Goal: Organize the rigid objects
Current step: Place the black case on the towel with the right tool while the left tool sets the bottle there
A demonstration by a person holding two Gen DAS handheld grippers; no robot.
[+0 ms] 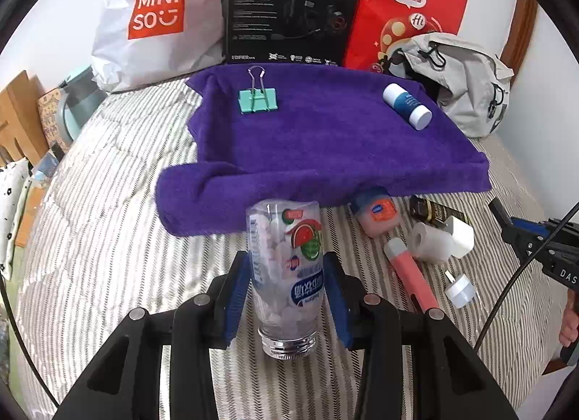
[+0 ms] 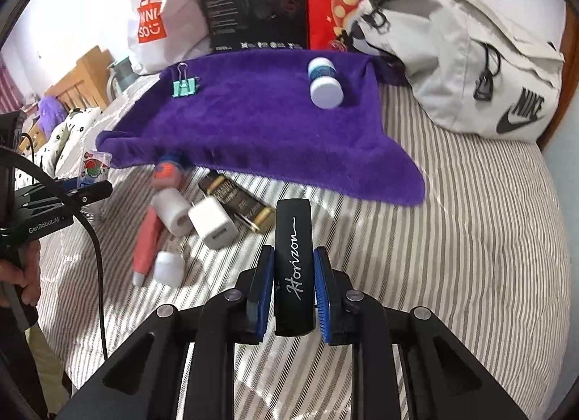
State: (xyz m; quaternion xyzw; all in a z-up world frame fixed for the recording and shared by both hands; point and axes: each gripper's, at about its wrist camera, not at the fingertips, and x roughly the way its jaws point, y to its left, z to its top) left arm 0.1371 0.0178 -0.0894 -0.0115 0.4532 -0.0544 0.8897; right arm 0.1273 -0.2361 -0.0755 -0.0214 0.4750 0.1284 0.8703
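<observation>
My left gripper [image 1: 286,289] is shut on a clear candy bottle [image 1: 284,268], held cap toward me above the striped bed. My right gripper [image 2: 293,288] is shut on a black case marked "Horizon" [image 2: 292,260]. A purple towel [image 1: 325,137] lies ahead with a green binder clip [image 1: 257,98] and a white-and-blue bottle [image 1: 407,105] on it. In front of the towel lie a small orange jar [image 1: 376,213], a pink tube [image 1: 410,271], a white tape roll [image 1: 430,240], a white charger cube [image 2: 213,226] and a dark brown tube [image 2: 240,202].
A white Miniso bag [image 1: 155,11], a black box [image 1: 289,7] and a red paper bag [image 1: 405,3] stand behind the towel. A grey Nike bag [image 2: 466,58] lies at the right. A small white cap [image 1: 459,288] lies by the pink tube. Striped bedding [image 2: 470,239] spreads right.
</observation>
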